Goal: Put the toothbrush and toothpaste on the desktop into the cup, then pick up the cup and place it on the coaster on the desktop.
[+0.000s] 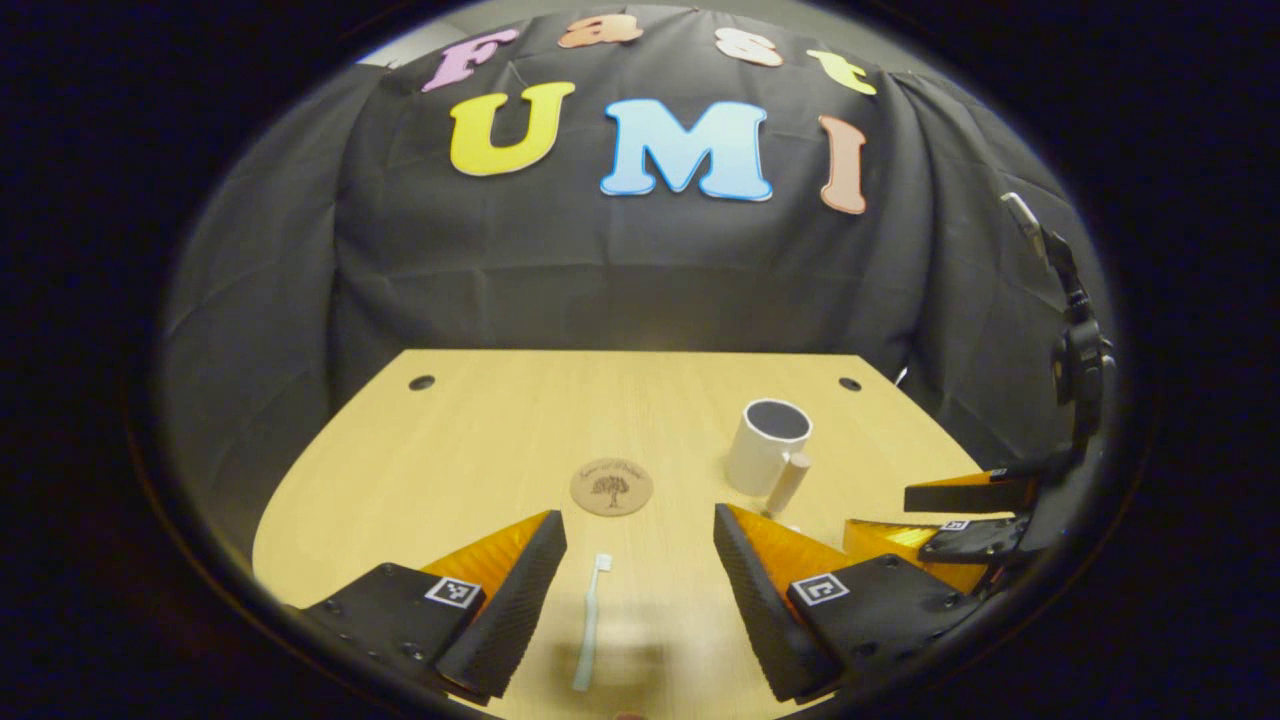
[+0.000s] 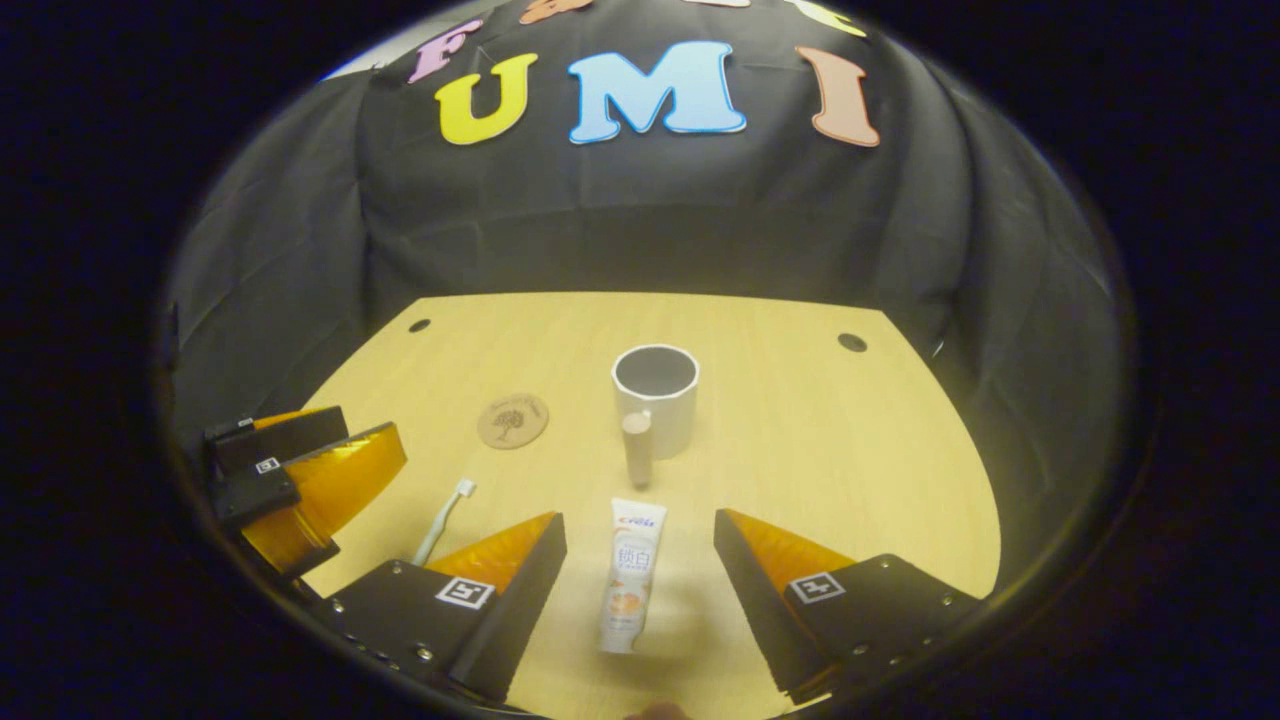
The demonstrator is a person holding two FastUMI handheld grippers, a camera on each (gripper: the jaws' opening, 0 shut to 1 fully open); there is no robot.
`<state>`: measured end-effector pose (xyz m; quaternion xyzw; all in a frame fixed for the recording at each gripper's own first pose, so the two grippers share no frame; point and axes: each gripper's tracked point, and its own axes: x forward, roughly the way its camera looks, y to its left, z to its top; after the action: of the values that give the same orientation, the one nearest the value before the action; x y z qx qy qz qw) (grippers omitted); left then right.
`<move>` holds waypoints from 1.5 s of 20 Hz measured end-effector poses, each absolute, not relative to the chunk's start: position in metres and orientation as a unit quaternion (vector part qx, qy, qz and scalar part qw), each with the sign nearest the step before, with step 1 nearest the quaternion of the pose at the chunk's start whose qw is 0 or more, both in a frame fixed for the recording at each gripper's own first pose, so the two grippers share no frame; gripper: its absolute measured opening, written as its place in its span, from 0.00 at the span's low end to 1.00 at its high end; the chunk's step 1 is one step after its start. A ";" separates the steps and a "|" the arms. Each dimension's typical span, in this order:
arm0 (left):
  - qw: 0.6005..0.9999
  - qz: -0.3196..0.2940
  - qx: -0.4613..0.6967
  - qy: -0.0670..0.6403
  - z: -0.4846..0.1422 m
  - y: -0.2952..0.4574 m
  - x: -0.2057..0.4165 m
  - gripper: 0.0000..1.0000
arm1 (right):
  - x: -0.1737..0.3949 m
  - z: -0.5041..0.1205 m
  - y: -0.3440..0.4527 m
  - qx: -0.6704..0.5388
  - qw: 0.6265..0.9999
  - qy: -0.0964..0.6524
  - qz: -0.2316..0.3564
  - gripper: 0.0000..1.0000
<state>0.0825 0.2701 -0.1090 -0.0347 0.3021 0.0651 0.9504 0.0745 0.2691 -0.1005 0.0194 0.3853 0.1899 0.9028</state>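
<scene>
Toothbrush (image 1: 590, 625) lies flat on the bench (image 1: 480, 430) near its front edge, between the spread fingers of your left gripper (image 1: 640, 590), untouched. Your right gripper (image 2: 640, 590) is spread too, with the toothpaste (image 2: 630, 575) lying between its fingers, cap toward the cup (image 2: 657, 398). That cup stands upright mid-bench; the coaster (image 2: 512, 420) lies apart, toward the left edge.

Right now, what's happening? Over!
Both grippers open: left gripper around toothbrush, right gripper around toothpaste. Cup empty, off coaster. Nothing blocking.
</scene>
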 end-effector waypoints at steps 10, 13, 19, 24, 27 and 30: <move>0.874 0.054 -0.035 0.482 -0.194 0.283 0.060 0.98 | 0.075 -0.136 0.283 0.022 0.870 0.453 0.192 0.91; 0.840 0.056 -0.051 0.537 -0.222 0.283 0.046 0.98 | 0.074 -0.146 0.284 0.018 0.860 0.473 0.189 0.91; 0.791 0.056 -0.068 0.605 -0.253 0.288 0.026 0.99 | 0.070 -0.167 0.287 0.009 0.839 0.511 0.185 0.91; 0.761 0.050 -0.058 0.645 -0.270 0.290 0.018 0.99 | 0.066 -0.188 0.289 -0.008 0.819 0.543 0.183 0.92; 0.750 0.045 -0.056 0.658 -0.272 0.288 0.013 0.98 | 0.065 -0.197 0.289 -0.014 0.808 0.561 0.180 0.92; 0.739 0.046 -0.058 0.670 -0.280 0.290 0.005 0.98 | 0.065 -0.204 0.289 -0.013 0.801 0.572 0.176 0.92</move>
<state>0.0050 0.2895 -0.2798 -0.0577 0.6695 0.0460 0.7391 0.0653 0.2893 -0.2040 -0.0129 0.5722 0.1755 0.8010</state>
